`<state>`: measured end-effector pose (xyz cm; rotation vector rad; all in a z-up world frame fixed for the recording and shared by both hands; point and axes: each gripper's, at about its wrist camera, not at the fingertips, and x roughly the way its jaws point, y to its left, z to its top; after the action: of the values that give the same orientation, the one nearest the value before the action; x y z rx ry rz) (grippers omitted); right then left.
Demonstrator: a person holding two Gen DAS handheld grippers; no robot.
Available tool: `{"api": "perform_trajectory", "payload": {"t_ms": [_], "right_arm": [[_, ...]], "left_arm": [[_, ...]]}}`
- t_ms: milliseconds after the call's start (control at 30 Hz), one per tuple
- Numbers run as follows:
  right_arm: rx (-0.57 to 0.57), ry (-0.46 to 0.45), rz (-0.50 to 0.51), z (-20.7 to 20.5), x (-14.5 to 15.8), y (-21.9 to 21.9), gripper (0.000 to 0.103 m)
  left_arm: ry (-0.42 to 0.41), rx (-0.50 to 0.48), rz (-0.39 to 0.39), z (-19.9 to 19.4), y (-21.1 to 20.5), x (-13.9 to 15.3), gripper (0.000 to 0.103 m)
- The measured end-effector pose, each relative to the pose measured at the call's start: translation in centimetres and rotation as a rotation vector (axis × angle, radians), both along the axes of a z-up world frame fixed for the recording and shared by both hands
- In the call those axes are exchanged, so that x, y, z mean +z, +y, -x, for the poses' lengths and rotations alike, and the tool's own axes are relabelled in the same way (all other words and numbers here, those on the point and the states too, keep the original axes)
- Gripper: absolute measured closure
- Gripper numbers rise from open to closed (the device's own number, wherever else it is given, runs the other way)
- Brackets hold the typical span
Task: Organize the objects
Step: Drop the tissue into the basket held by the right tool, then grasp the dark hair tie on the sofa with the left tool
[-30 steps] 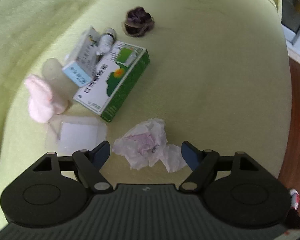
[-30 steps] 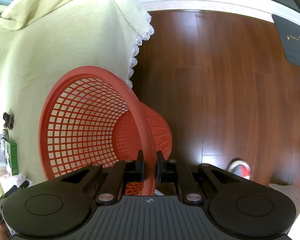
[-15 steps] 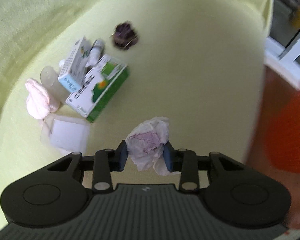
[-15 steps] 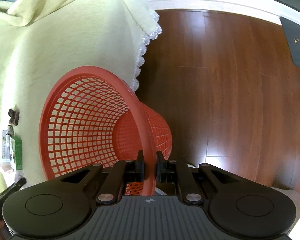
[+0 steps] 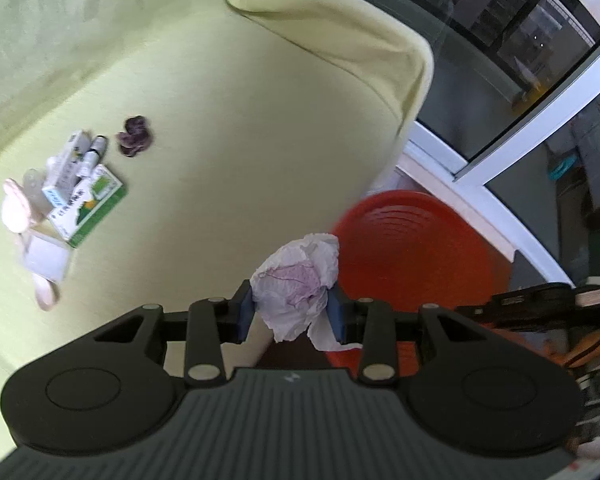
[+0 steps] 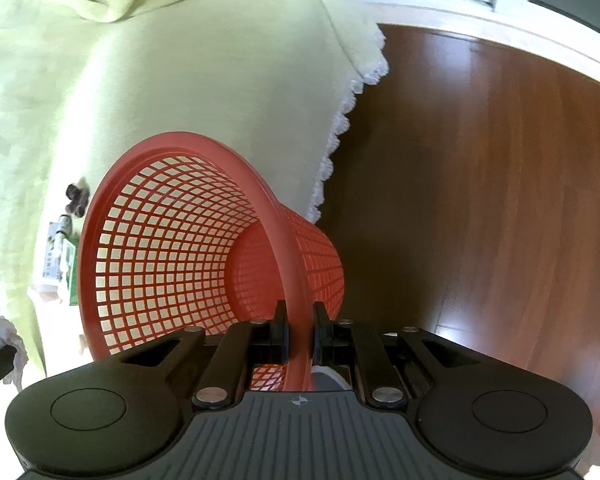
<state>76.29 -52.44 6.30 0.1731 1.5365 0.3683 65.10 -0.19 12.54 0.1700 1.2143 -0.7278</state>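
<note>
The left hand-held gripper (image 5: 291, 315) clamps a crumpled tissue (image 5: 296, 276) in the air just off the green-covered sofa's (image 5: 240, 128) edge, beside the red basket (image 5: 412, 248). The right hand-held gripper (image 6: 299, 330) pinches that basket's rim (tilted, its mouth toward the sofa). Medicine boxes (image 5: 85, 206) lie near the cushion's far-left edge.

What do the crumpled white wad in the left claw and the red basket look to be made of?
The crumpled wad looks like thin tissue paper: matte, creased, with limp torn edges and a faint pink stain. It is pinched in the left claw. The red basket looks like moulded plastic: a smooth, slightly glossy rim and a regular open lattice wall. The right claw grips its rim.
</note>
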Motion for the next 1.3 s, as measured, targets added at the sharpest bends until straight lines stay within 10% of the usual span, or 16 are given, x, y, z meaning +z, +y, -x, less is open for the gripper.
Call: {"api": "perform_trajectory", "payload": {"t_ms": [333, 700, 1300], "right_arm": [[0.052, -0.009, -0.047, -0.6, 1.7, 0.4, 0.096], [0.062, -0.003, -0.027, -1.2, 2.2, 0.5, 0.096], [-0.154, -0.018, 0.039, -5.1, 4.3, 3.3, 0.096]], "left_arm": [[-0.021, -0.061, 0.046, 3.0, -4.8, 1.8, 0.047], [-0.055, 0.008, -0.004, 1.5, -1.9, 1.9, 0.046], [-0.197, 0.002, -0.173, -16.5, 2.2, -8.4, 0.045]]}}
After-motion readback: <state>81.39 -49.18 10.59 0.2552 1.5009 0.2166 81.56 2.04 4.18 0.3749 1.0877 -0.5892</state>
